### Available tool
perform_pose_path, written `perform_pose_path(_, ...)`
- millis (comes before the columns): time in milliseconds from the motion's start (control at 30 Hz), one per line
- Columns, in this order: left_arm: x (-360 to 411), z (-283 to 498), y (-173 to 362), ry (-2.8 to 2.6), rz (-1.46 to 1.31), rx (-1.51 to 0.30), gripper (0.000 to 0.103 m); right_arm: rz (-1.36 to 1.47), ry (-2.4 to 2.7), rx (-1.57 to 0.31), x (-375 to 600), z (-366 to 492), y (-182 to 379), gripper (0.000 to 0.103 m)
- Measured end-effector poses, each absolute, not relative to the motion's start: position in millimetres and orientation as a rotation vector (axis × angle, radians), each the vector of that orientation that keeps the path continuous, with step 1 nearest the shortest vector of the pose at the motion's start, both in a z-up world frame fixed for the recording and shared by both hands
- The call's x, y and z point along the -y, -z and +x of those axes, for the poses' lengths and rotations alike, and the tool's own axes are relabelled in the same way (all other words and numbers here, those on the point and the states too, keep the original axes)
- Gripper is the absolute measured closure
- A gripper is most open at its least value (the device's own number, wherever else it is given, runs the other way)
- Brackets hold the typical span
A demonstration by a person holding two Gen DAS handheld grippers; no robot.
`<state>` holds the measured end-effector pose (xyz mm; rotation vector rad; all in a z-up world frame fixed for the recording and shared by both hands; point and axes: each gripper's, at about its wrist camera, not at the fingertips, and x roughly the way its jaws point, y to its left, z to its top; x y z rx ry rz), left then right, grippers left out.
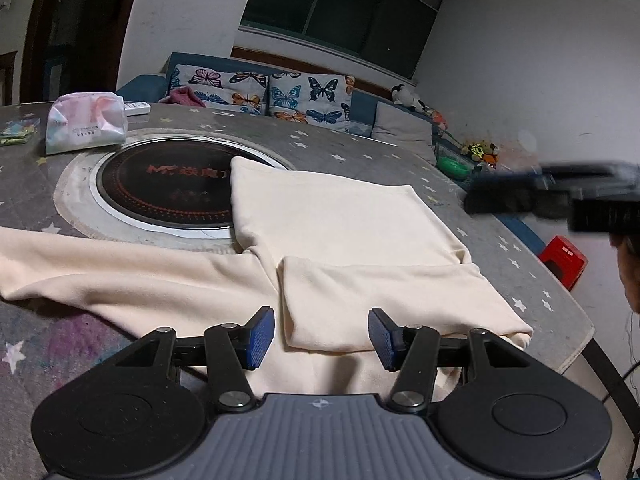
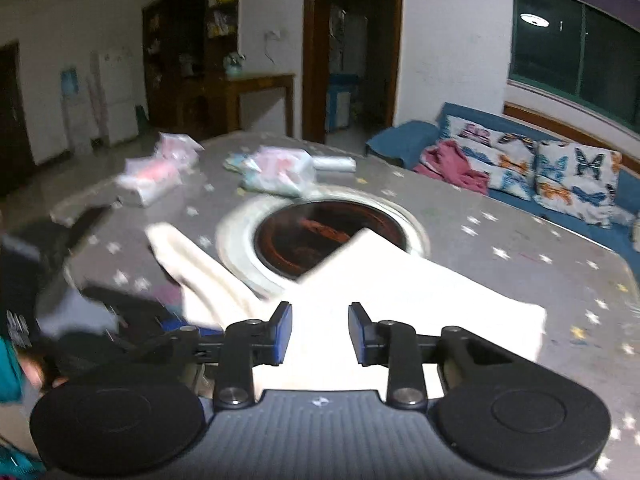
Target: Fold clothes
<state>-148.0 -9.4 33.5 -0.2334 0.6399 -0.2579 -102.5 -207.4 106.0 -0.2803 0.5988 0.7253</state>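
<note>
- Left gripper (image 1: 321, 338) nearest the lens: blue pads spread, nothing pinched, hovering over the near folded edge of the cream garment (image 1: 352, 220).
- Right gripper (image 2: 320, 334): jaws parted, empty, cream cloth beneath them.
- Garment lies partly folded on the near side of the table (image 1: 360, 148), one sleeve trailing left; its far corner overlaps the round black hob (image 1: 164, 188) set in the middle.
- Table cover grey with white stars. Blue sofa (image 1: 362, 106) with butterfly cushions (image 1: 308, 98) far behind, under a dark window (image 1: 340, 12).
- Left view only: red stool (image 1: 564, 258) at right, soft toys on the sofa end.
- Right view only: doorway, shelving, several tissue packs (image 2: 276, 172); heavily blurred.
- Writing: red lettering on the hob, and a small label on the tissue pack, both unreadable.
</note>
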Motion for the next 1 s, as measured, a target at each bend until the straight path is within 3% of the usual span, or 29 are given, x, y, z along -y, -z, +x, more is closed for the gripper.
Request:
perform_pose_path(133,12.7,-144.4,-31.1,0.248,-0.209,-0.653,0.050,-0.301,-0.637,-0.682,242.6,-104.6,-89.3,0.070)
perform_pose_path(233,17.5,-139.0,-27.3,0.241,-0.193,-0.674,0.057,-0.308,-0.569,-0.737,264.9,-108.4,-73.9,0.070)
perform_pose_path(367,25.5,-136.5,-23.7,0.214,-0.135,-0.676,0.081,-0.278,-0.518,-0.783,290.3,-115.8,-55.8,0.072)
perform_pose_path(467,26.8,-138.4,-25.8,0.198,-0.108,-0.670,0.089,-0.253,-0.516,-0.804,299.2,-118.5,-46.0,0.077)
perform_pose_path(567,26.4,-141.1,-29.1,0.188,-0.097,-0.666,0.091,-0.261,-0.511,-0.826,302.3,-118.7,-35.7,0.086)
perform_pose_path(933,23.1,-143.5,-51.6,0.187,-0.096,-0.612,0.083,-0.279,-0.517,-0.760,294.4,-98.0,-48.5,0.087)
perform_pose_path(1000,21.0,-140.0,-54.8,0.177,-0.101,-0.597,0.077,-0.278,-0.527,-0.742,286.8,-87.0,-48.1,0.086)
